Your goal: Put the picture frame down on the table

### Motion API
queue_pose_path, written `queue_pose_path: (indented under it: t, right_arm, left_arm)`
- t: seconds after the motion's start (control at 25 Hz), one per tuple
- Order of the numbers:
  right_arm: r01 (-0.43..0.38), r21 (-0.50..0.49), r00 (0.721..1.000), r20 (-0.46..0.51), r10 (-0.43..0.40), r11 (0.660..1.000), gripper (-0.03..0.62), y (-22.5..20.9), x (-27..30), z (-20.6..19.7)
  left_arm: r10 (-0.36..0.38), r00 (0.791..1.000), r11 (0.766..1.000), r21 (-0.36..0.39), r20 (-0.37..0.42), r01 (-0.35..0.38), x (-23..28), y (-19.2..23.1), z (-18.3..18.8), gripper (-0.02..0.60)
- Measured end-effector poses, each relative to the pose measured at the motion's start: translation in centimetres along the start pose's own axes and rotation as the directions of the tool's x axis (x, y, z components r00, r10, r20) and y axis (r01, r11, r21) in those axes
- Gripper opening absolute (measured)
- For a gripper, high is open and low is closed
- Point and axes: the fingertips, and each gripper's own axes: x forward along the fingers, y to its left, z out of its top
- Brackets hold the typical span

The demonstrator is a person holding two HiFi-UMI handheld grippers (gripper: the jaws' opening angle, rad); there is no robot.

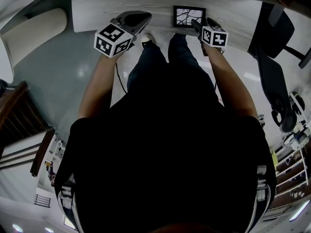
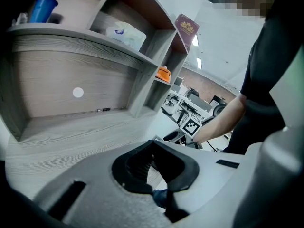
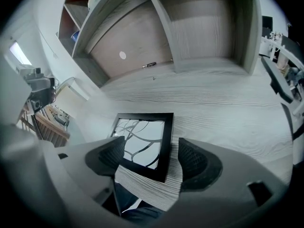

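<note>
Two tools are held over the front edge of the pale wood-grain counter (image 1: 112,4). The black picture frame (image 1: 189,17) is seen lying flat on the counter close to that edge, its white picture crossed by dark curving lines. The right tool (image 1: 200,25) is held at the frame's near right part with its jaws wide apart, one to each side of the near corner. The frame is not gripped, though whether a jaw touches it cannot be told. The left tool (image 1: 137,19) is held well left of the frame, its jaws closed together on nothing. On the shelves behind, a blue cup (image 2: 42,8) and a tissue pack (image 2: 124,34) are seen.
</note>
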Motion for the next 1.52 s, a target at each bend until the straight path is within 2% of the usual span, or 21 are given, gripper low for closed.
queue_pose_path:
  t: [0.72,0.96,1.16,1.52]
  right_arm:
    - [-0.023,-0.002,0.999,0.022,0.023,1.000,0.334,0.1,-2.2,1.4]
    - [-0.034,-0.013,0.999,-0.001,0.034,0.999,0.292,0.4,-2.7,1.1]
    - [-0.026,-0.034,1.000,0.000,0.026,0.999,0.218,0.3,-3.3,1.0]
    - [-0.004,-0.058,1.000,0.008,0.004,0.998,0.188,0.3,-4.7,1.2]
  left_arm:
    - [0.055,0.998,0.998,0.034,0.006,-0.055,-2.2,-0.4,2.0,0.017]
    - [0.065,0.998,0.997,0.048,-0.010,-0.064,-2.3,-0.6,2.3,0.017]
    - [0.064,0.998,0.996,0.058,-0.023,-0.062,-2.6,-0.8,2.5,0.017]
    - [0.049,0.998,0.996,0.081,-0.029,-0.046,-2.4,-1.7,3.0,0.017]
